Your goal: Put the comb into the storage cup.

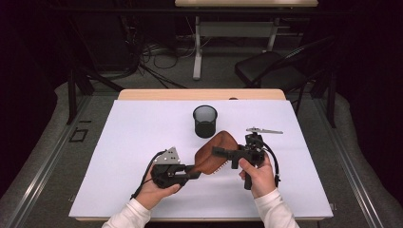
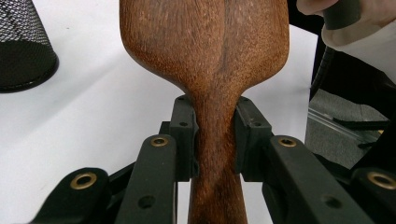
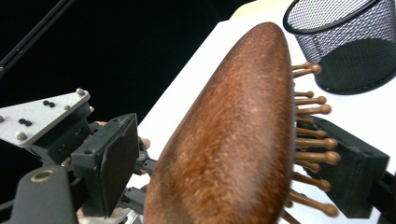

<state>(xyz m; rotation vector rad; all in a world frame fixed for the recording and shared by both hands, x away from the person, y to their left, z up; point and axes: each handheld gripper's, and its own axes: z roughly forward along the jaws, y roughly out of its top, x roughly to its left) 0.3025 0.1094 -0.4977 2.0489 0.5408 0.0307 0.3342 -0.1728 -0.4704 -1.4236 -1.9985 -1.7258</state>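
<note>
Above white mat (image 1: 119, 156), left tool (image 2: 215, 135) clamping hairbrush (image 1: 214, 151) neck; right tool (image 3: 233, 163) astride head, unpressed

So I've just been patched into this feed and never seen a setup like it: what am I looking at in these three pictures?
A person sits at a table covered with a white sheet, holding a hand-held black two-jawed tool in each hand. The high view looks down from above; the other two pictures come from cameras riding on each tool, looking along its jaws. On the sheet stands a black wire-mesh cup. The left tool is clamped on the narrow handle of a brown wooden hairbrush, as its own view shows. The right tool has its jaws either side of the brush head, one facing the smooth back, one among the wooden pins; the back-side pad stands clear, so it isn't gripping.
</note>
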